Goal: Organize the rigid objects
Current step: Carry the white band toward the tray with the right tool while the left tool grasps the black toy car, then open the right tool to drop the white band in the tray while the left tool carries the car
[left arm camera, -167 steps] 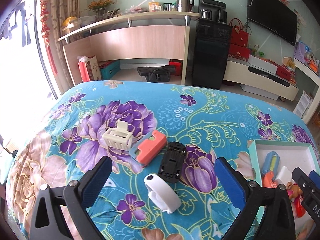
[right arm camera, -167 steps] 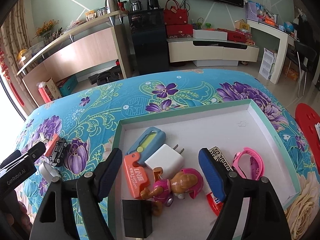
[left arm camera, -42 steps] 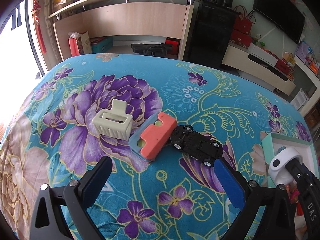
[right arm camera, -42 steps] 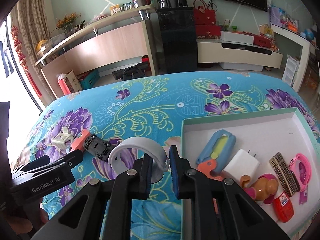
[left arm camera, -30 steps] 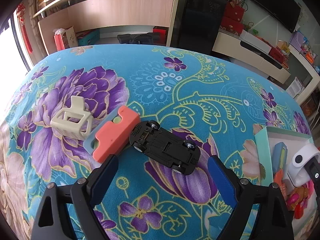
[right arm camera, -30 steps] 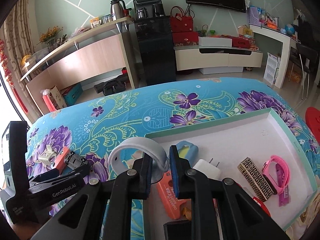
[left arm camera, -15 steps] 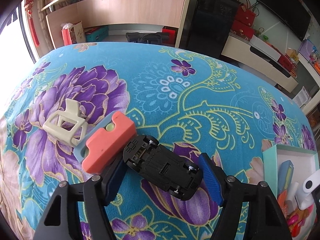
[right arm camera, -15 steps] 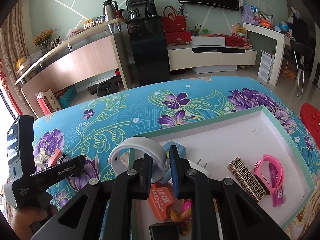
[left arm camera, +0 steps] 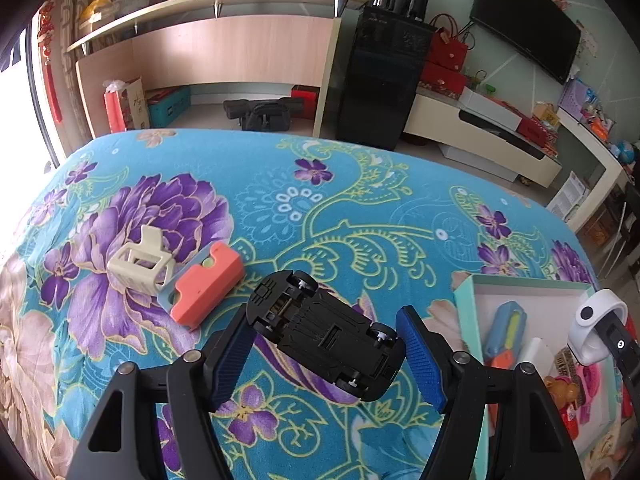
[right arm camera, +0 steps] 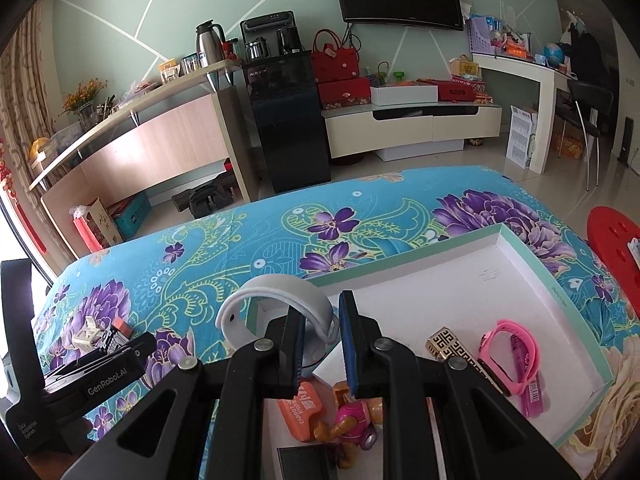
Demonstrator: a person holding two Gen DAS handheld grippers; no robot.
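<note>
A wide stretch of the floral turquoise cloth-covered surface (left arm camera: 360, 208) is left bare beyond the objects. At its left side, passage is blocked by a cream plastic hair claw (left arm camera: 140, 264) touching an orange-and-blue flat utility knife (left arm camera: 206, 284). In the shallow white box with a mint-green rim (right arm camera: 532, 256), the far half of the floor is free; the near half is crowded by a pink wristband (right arm camera: 516, 350), a gold-patterned black block (right arm camera: 446, 344) and a pink toy figure (right arm camera: 352, 424).
</note>
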